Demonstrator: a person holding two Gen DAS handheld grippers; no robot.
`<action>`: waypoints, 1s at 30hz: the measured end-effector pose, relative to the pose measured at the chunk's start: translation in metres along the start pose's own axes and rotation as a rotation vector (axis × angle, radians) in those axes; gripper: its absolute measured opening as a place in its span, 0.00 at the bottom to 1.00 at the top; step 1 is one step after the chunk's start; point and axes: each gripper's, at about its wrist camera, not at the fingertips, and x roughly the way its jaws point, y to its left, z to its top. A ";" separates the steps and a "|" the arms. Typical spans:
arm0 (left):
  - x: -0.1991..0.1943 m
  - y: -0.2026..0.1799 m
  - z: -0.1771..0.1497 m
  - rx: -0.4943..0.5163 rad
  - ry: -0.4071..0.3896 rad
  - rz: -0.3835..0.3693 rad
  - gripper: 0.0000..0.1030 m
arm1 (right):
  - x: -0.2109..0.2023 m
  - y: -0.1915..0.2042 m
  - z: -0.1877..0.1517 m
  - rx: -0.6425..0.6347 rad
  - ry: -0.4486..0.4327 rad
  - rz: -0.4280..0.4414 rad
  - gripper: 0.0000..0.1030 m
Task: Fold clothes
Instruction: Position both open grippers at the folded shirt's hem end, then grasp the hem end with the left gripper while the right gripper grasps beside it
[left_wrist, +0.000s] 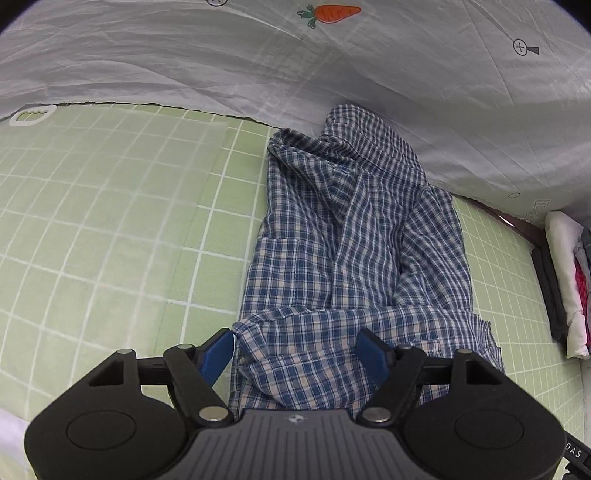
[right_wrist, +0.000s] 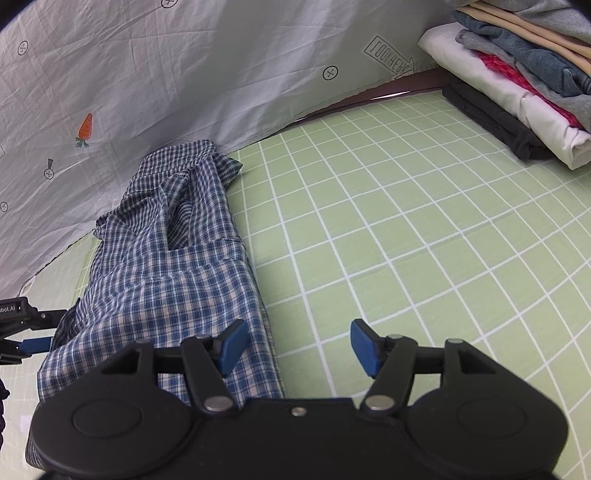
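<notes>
So the plaid shirt (left_wrist: 354, 236) lies in a long narrow strip on the green checked bed sheet (left_wrist: 103, 221), collar end up against the white carrot-print sheet (left_wrist: 258, 55). Looks to me like the sides are folded in and the bottom hem is next.

Left hand-held gripper (left_wrist: 301, 354) is wide open, straddling the hem and holding nothing. Right hand-held gripper (right_wrist: 295, 347) is open too, at the shirt's right edge. Next step is probably to pinch both corners and fold toward the collar.

Plenty of room on the right, with the folded clothes stack (right_wrist: 524, 74) well apart.
</notes>
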 end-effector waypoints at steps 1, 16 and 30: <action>-0.004 0.005 -0.002 -0.017 -0.003 -0.005 0.72 | 0.001 0.000 0.001 0.005 0.002 0.010 0.61; -0.001 0.015 -0.022 -0.063 0.014 -0.165 0.02 | 0.037 0.022 0.023 -0.036 0.091 0.241 0.03; -0.015 0.018 0.000 -0.086 -0.058 -0.035 0.23 | 0.027 0.008 0.037 -0.035 -0.003 0.087 0.43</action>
